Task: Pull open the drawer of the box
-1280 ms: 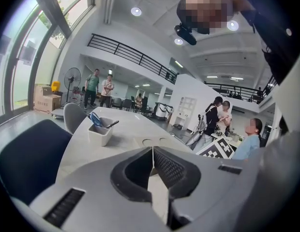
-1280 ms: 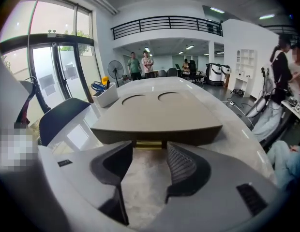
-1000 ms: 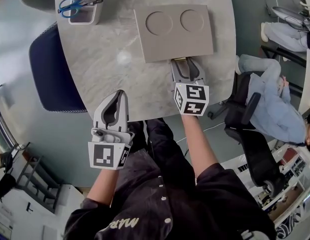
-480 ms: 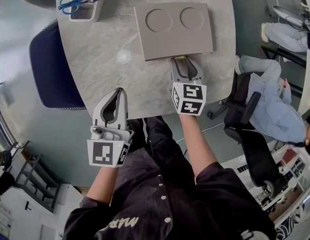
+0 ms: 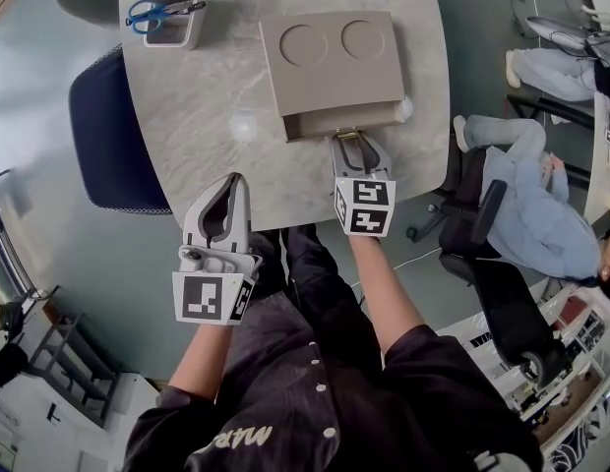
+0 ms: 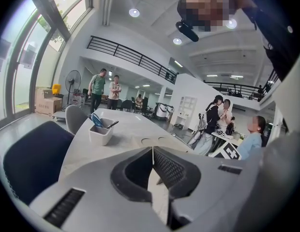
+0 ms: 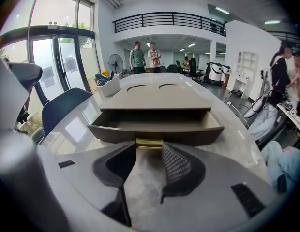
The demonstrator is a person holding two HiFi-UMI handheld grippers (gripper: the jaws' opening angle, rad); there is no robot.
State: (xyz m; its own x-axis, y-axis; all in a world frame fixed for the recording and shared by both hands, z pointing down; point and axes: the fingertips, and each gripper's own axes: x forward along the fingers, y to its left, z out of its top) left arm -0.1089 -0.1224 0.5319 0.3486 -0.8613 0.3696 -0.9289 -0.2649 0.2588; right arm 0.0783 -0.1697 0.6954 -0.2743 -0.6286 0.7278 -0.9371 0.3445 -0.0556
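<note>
A flat, taupe box (image 5: 330,59) is seen lying on the grey marbled desk (image 5: 207,136), with two round recesses (image 5: 304,44) sunk into its top. Its drawer (image 5: 325,124) is seen partly drawn out of the side that faces the person, so that the open tray is exposed between the box and the desk edge. A brass handle (image 7: 149,142) is fixed at the middle of the drawer front.

The right gripper (image 5: 348,137) is held low over the desk, pointed straight at the drawer front. In the right gripper view its jaws are seen clamped on the brass handle, one jaw tip on each side of it, with a fair gap left between them behind the handle. The drawer front is seen running level across that view, just past the jaw tips.

The left gripper (image 5: 236,179) is held near the desk edge, well apart from the box and to its left. In the left gripper view its jaws are seen closed together at the tips, with nothing gripped between them.

At the far left of the desk a white container (image 5: 173,29) is placed, with blue-handled scissors (image 5: 148,12) laid across its top. A dark blue chair (image 5: 113,136) is set just beside the desk on the left, and a seated person (image 5: 541,205) is seen off to the right.
</note>
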